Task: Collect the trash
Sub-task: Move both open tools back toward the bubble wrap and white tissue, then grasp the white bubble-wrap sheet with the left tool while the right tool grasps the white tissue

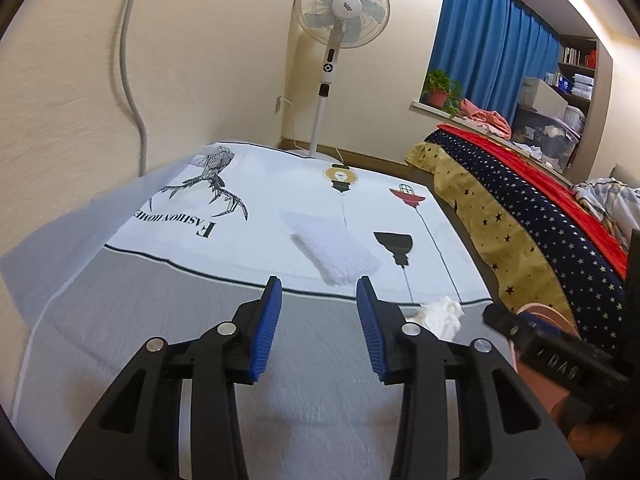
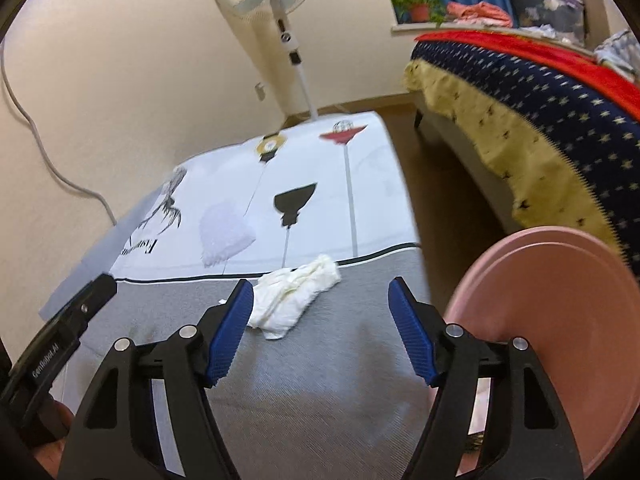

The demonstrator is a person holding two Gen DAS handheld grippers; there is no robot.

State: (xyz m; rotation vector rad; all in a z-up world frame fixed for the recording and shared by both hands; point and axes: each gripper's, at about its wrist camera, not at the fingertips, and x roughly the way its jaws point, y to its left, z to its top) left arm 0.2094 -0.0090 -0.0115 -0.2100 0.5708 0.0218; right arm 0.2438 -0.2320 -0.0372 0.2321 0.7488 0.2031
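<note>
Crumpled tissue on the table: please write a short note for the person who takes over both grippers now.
Left gripper: open, empty, over the grey part of the tablecloth.
Right gripper: open, empty, the crumpled tissue just ahead of it, nearer its left finger.
Folded white cloth: farther back on the table.
Pink bin: beside the table, on the right.
Done: nothing picked up yet.
Left: grip the tissue, drop it in the bin.

- We count two grippers: the left gripper (image 1: pixel 319 289) and the right gripper (image 2: pixel 321 290).
- We see one crumpled tissue (image 2: pixel 294 297).
- One folded white cloth (image 1: pixel 334 246).
- One pink bin (image 2: pixel 556 332).
- One standing fan (image 1: pixel 343 8).
- One potted plant (image 1: pixel 440 88).
- One bed (image 1: pixel 532 216).
</note>
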